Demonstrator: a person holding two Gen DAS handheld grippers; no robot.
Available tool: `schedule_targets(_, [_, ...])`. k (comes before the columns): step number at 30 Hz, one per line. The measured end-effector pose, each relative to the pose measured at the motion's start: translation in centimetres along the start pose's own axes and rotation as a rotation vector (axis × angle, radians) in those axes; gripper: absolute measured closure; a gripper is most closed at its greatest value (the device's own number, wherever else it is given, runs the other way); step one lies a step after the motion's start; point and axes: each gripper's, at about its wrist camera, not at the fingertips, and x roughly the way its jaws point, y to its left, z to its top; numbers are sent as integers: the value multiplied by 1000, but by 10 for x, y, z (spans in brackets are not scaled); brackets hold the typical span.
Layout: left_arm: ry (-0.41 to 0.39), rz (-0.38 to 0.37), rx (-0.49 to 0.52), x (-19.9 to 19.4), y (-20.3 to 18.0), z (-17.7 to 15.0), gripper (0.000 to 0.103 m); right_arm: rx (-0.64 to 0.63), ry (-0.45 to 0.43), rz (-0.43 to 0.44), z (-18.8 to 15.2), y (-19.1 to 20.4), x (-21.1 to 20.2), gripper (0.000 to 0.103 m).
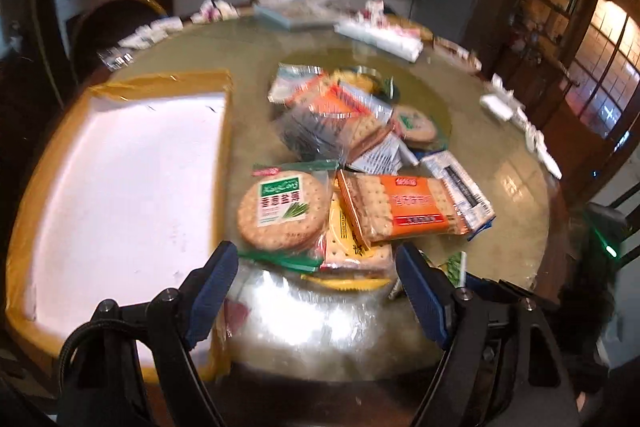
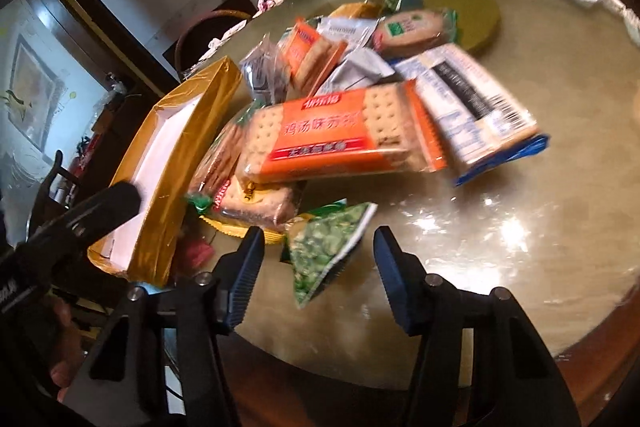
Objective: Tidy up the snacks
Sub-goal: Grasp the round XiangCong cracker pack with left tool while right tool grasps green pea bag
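Here we have a heap of snack packets on a round glass-topped table (image 2: 520, 267), and we take the gold-edged box (image 1: 120, 187) with its white inside as our landmark. The heap lies just beside the box's long side. Nearest that side sits a round green-labelled cracker pack (image 1: 280, 213), touching an orange cracker pack (image 1: 404, 211) that lies across the top of the pile. A white and blue packet (image 2: 472, 107) lies on the orange one's far side from the box. Our left gripper (image 1: 316, 259) hangs released above a shiny clear wrapper (image 1: 304, 311) close to the box's near corner, jaws wide apart, nothing held. Our right gripper (image 2: 318, 247) is unclenched too, jaws either side of a green pea packet (image 2: 320, 251), not pressing on it
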Motion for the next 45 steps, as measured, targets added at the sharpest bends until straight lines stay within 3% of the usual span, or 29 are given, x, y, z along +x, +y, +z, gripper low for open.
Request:
schedule_targets(2, [59, -38, -40, 13, 8, 12, 29, 4, 5, -1, 1, 0, 0, 62])
schedule_targets(7, [77, 14, -4, 34, 12, 26, 29, -3, -9, 14, -4, -4, -2, 63])
schedule_targets(8, [114, 11, 1, 42, 13, 29, 29, -2, -14, 17, -5, -6, -3, 63])
schedule_targets(12, [159, 16, -41, 65, 24, 36, 31, 11, -14, 31, -4, -9, -4, 64])
schedule_targets(16, [153, 74, -21, 68, 26, 38, 36, 12, -17, 37, -5, -8, -6, 64])
schedule_targets(25, [185, 31, 4, 48, 11, 10, 36, 5, -31, 35, -5, -8, -8, 64])
schedule_targets(33, [152, 28, -54, 64, 24, 29, 32, -3, -35, 28, -6, -3, -11, 64])
schedule_targets(35, [149, 36, -36, 63, 19, 26, 34, -15, -42, 24, -7, 0, -13, 64])
schedule_targets(40, [127, 8, 9, 51, 10, 20, 55, -11, -61, 23, -6, 0, -16, 64])
schedule_targets(43, [118, 2, 16, 49, 11, 17, 53, -15, -62, 22, -6, 0, -16, 64])
schedule_targets(44, [119, -2, 18, 50, 12, 17, 50, -16, -60, 26, -6, 0, -16, 64])
schedule_targets(45, [128, 0, 11, 52, 13, 18, 41, -19, -61, 26, -7, 1, -16, 64])
